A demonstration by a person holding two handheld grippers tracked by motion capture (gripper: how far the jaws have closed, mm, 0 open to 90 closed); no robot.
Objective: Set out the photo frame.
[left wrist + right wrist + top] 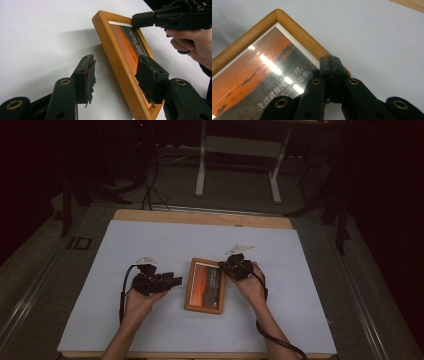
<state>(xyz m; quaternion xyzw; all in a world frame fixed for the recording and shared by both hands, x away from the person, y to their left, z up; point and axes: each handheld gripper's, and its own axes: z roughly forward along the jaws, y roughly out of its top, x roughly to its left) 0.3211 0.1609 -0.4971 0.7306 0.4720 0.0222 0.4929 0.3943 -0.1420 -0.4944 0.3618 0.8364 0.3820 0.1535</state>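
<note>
The frame is lying flat mid-bench. The right claw, jaws together, is pressing on its far corner; the left claw is straddling its near edge, jaws apart. Pressing unevenly could tip or skid the frame.

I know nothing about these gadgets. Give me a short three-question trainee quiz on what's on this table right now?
1. True or false: the left gripper has its jaws apart, with the picture frame's wooden edge between them.
2. What does the picture in the frame show?
A. an orange sunset with text
B. a green forest
C. a blue city map
3. Fill in: the right gripper has its jaws ____ at the frame's edge near a corner.

Key
1. True; the pads are not clamped on the wood.
2. A.
3. Shut; whether the jaws pinch the edge can't be told.
</note>
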